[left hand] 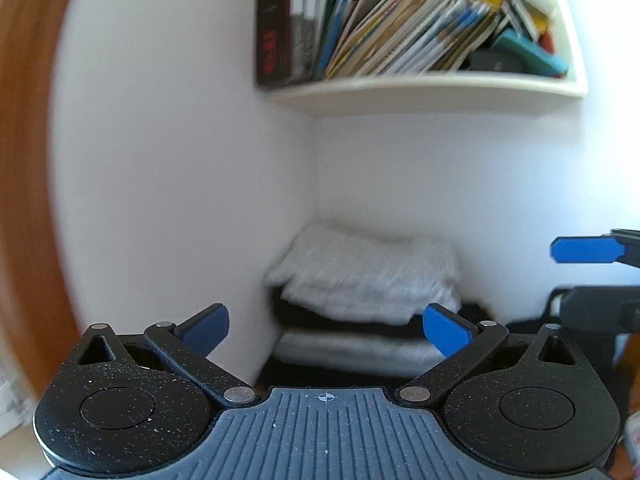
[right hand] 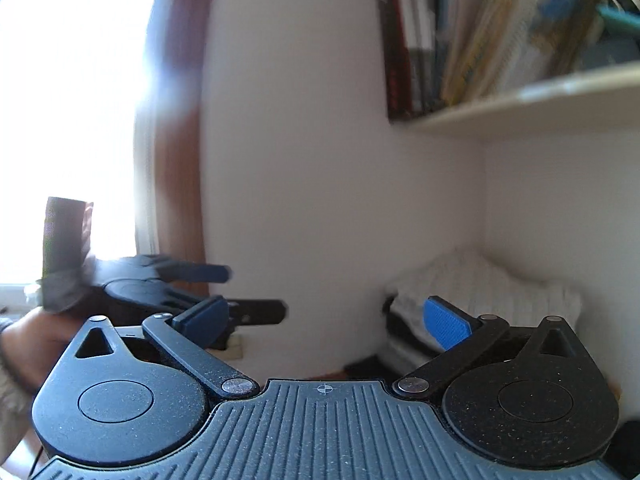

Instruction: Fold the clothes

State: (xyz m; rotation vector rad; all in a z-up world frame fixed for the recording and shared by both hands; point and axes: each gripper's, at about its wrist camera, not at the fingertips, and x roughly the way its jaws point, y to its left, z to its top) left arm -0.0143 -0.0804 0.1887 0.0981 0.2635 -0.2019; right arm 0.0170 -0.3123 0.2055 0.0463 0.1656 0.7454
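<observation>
My left claw (left hand: pixel 326 330) stands spread wide, its blue pads (left hand: pixel 444 330) holding nothing. Past them, in the corner where the two white walls meet, lies the stack of folded clothes (left hand: pixel 368 280): a pale knitted piece on top, a dark layer under it, then another pale one. The stack is blurred. High above the stack, a white shelf (left hand: pixel 424 90) carries leaning books and booklets (left hand: pixel 404 36).

My right claw (right hand: pixel 326 322) is likewise wide apart and empty; the stack sits beyond its right pad (right hand: pixel 446 326). To the left of the stack, well apart from it, my other claw shows side-on, carried by a hand (right hand: pixel 36 336) before a bright window (right hand: pixel 68 100).
</observation>
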